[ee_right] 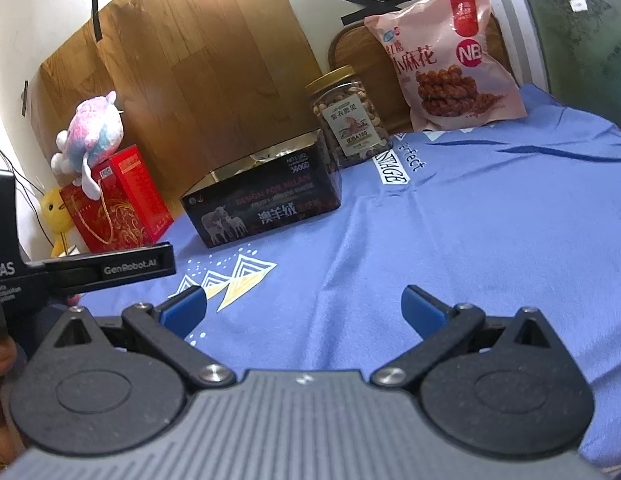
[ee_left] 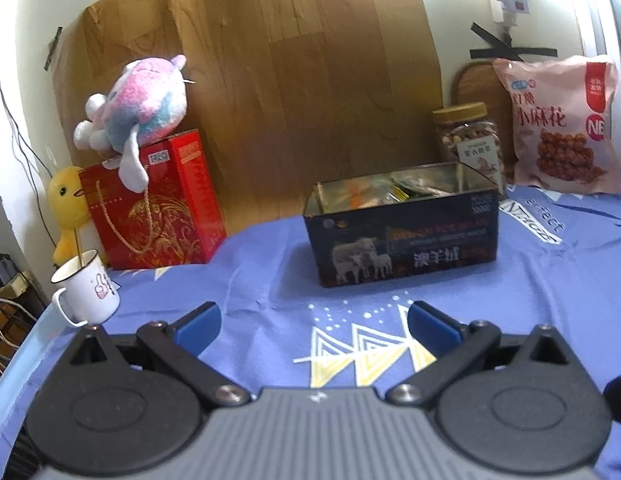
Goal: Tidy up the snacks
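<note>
A dark open tin box with small snack packets inside sits on the blue cloth; it also shows in the right wrist view. Behind it stand a clear jar of nuts and a pink snack bag leaning on the wall. My left gripper is open and empty, low over the cloth in front of the box. My right gripper is open and empty, further right and nearer, over bare cloth.
A red gift box with a plush toy on top and a yellow duck stands at the back left. A white mug sits near the table's left edge. The left gripper's body shows at the left of the right wrist view.
</note>
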Motion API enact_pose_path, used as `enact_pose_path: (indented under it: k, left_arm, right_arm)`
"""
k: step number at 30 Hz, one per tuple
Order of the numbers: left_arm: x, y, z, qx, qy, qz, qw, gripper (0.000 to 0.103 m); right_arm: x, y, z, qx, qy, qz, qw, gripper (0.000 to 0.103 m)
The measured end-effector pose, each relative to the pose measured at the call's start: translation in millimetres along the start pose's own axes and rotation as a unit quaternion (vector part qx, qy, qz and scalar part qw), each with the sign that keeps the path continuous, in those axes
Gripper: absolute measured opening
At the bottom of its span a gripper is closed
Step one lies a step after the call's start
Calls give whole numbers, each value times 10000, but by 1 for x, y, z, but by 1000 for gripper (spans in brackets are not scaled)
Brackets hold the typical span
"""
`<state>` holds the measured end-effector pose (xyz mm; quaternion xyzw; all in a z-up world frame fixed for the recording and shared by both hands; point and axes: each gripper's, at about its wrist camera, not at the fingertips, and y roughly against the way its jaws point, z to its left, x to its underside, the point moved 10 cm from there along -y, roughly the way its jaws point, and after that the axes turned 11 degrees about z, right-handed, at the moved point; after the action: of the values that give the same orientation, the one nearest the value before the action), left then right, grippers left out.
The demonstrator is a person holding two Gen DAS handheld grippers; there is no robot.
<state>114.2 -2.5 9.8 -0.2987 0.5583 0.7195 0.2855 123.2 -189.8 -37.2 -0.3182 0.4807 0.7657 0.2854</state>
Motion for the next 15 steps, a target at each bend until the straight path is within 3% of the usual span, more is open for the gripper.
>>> enact_pose_path:
  k: [15]
  left_arm:
    - [6,-2,11,66,202,295,9993,103]
  right_arm:
    - [-13,1,8,11,219,-131,9997,103]
